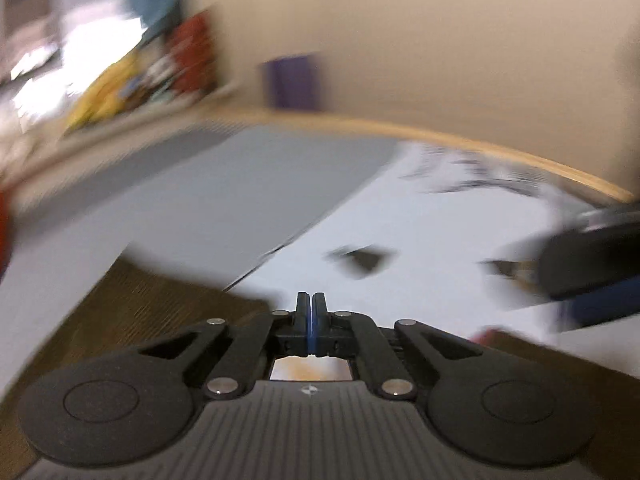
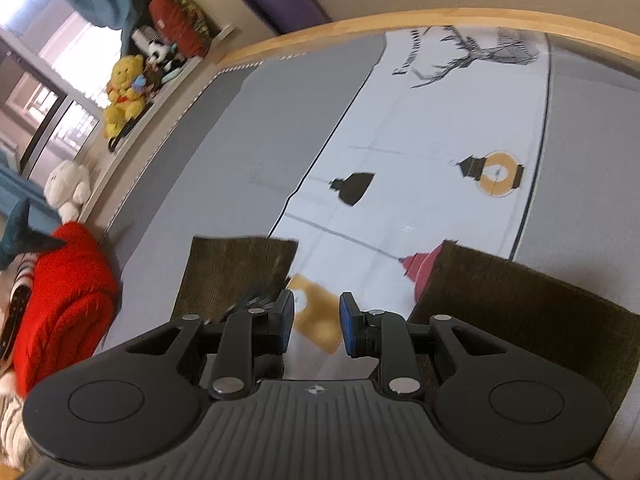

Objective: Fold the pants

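The pants show as two dark olive-brown legs (image 2: pixel 236 272) lying flat on a bed cover (image 2: pixel 420 132) of white with grey side bands, printed with lanterns and a stag; the cover sits on a bed rather than a desk, with a wooden headboard rail (image 2: pixel 400 20) at the far edge. From the right wrist view the two legs run away from the camera, one leg just left of the right claw (image 2: pixel 316 322) and the other leg (image 2: pixel 520 312) to its right, their hems squared off toward the headboard, so the long axis runs along the line the claw points. The right claw stands partly open over the bare gap between the legs, with nothing between its blue pads. The left claw (image 1: pixel 311 312) is fully closed, its pads pressed together on nothing, and its view is heavily blurred; brown cloth (image 1: pixel 160 304) lies just below and to its left. The right claw seems nearer the right leg's hem edge, the left nearer the left leg. The fabric looks thick, napped and matte, likely to hold a crease without slipping.
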